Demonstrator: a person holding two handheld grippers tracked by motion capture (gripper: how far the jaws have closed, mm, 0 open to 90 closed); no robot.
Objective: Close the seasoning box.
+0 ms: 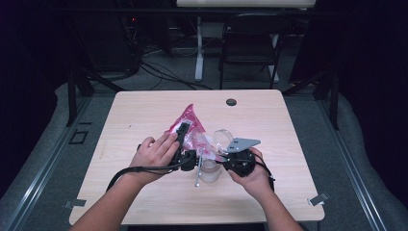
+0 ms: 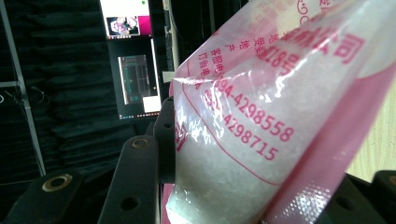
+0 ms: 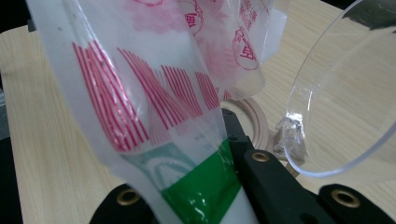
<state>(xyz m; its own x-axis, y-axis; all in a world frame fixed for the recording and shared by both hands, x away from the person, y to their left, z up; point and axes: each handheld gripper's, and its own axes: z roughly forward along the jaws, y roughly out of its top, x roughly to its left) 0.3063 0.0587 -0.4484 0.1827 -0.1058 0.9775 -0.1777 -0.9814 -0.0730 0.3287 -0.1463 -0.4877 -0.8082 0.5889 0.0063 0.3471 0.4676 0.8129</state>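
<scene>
A pink printed plastic bag (image 1: pixel 190 121) of white granules hangs over the middle of the table between both grippers. My left gripper (image 1: pixel 184 130) is shut on its filled body (image 2: pixel 261 121), and a black jaw presses the film from the left. My right gripper (image 1: pixel 217 158) is shut on the bag's flat red-striped and green end (image 3: pixel 154 93). Just below stands a clear glass jar (image 1: pixel 210 171) with its hinged clear lid (image 1: pixel 223 138) swung up. The lid (image 3: pixel 336 93) and the jar's tan rim (image 3: pixel 257 122) lie just beyond the right gripper's jaws.
A light wooden table (image 1: pixel 144 187) carries the jar, and a black round grommet (image 1: pixel 231 102) sits near its far edge. Behind the table stand a black folding chair (image 1: pixel 250 43) and a white desk leg (image 1: pixel 198 48). A lit monitor (image 2: pixel 130 60) stands off in the dark.
</scene>
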